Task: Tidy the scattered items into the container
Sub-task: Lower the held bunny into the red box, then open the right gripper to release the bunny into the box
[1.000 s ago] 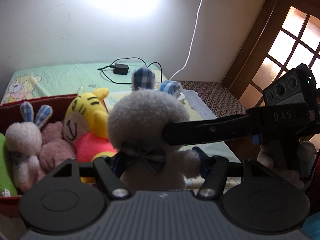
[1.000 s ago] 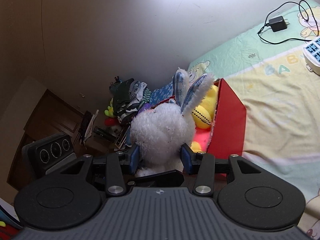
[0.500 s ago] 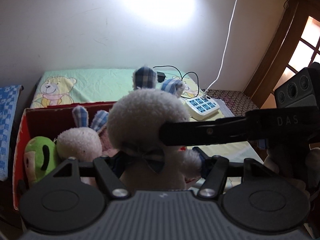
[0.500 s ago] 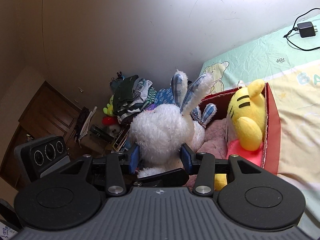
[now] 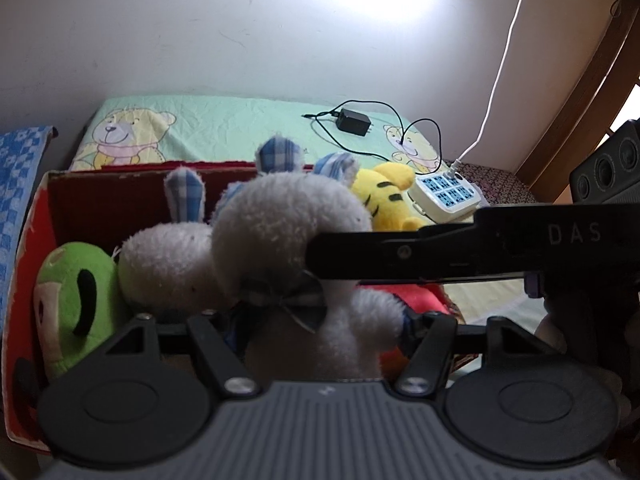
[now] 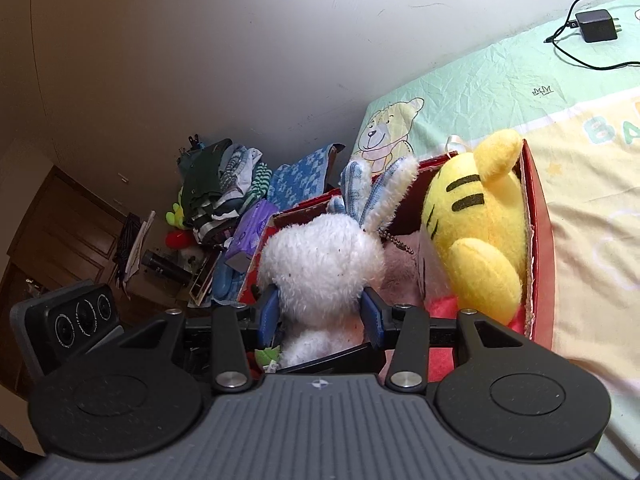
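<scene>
While both tongs (image 5: pixel 320 320) grip the white bunny (image 5: pixel 288 236), green toy (image 5: pixel 76 292) shows leftward only

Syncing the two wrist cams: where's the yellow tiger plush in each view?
Left wrist: yellow tiger plush is right of centre, peeking out behind the head of the white bunny held up front.
Right wrist: it fills the centre-right, leaning against the right wall of the red box.
Shared landmark: the black charger lying on the green bedsheet.
</scene>
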Demonstrator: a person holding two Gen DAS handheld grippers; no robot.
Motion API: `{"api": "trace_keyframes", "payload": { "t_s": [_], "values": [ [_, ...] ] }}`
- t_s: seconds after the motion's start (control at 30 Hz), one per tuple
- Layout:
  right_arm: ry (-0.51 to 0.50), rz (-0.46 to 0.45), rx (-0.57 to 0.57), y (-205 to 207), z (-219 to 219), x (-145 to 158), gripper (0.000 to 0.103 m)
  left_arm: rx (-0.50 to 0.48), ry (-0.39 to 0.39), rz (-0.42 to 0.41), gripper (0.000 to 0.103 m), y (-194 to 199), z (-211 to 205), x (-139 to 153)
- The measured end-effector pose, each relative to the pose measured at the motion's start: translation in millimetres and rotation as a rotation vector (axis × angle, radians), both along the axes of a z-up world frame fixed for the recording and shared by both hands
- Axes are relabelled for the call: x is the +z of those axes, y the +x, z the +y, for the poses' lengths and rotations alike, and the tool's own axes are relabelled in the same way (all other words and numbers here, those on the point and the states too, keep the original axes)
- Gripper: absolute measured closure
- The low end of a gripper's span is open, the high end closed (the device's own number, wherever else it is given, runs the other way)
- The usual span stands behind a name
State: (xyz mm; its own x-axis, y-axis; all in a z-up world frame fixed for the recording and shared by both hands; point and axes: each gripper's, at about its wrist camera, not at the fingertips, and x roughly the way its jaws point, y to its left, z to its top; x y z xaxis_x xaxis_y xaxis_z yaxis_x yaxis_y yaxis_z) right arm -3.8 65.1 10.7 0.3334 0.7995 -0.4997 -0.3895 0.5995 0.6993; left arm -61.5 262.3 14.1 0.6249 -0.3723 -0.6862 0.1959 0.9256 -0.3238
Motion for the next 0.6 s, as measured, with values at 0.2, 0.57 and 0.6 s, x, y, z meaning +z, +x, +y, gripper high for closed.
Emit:
{"api": "trace_keyframes", "payload": {
  "t_s": [0.2,0.57,0.6],
  "values": [
    [-0.041,0.009,-0.007,11,5,-6,0.058,0.015,-0.004,0.021,0.037,8,0,-7],
    [-0.130,0.003,0.012,12,11,-11,0.061,0.016,0.007,0.028,0.034,15,-6,-14],
    [-0.128,0.007,0.012,13,12,-11,0.061,0.016,0.012,0.027,0.034,14,-7,-14]
  ]
}}
